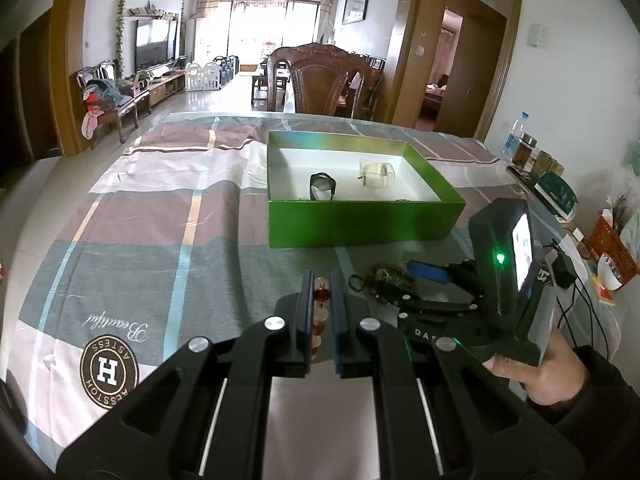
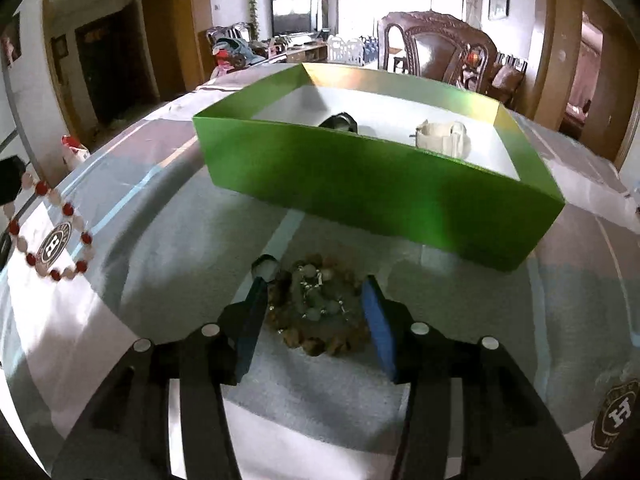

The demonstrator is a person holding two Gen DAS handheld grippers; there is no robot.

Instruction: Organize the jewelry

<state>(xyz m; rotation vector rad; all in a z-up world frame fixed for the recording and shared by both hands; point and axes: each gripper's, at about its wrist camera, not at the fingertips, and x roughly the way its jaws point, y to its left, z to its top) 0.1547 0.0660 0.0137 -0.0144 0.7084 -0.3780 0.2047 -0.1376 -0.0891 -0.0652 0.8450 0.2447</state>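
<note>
two watches (image 1: 323, 187) in box (image 1: 360, 222) — bracelets (image 2: 320, 308) before it

A: What blocks the way around the green box (image 1: 360, 220)?

B: Its near wall stands upright, directly beyond the heap of brown beads (image 2: 320, 308) that lies just in front of it. The right tool (image 2: 316, 320) straddles that heap, its jaws apart.

A: And inside the box?

B: A dark watch (image 1: 322, 187) and a pale watch (image 1: 377, 175) take the middle; the white floor left of the dark watch is bare.

A: Left of the box?

B: Wide open worktop (image 1: 160, 216), plain cloth. The left tool (image 1: 321, 300) sits near the box's front left, clamped on a red-and-white bead bracelet (image 2: 52, 232).

A: Right of the box?

B: Jars (image 1: 528, 152) and a red basket (image 1: 612, 240) crowd the worktop's far edge.
</note>
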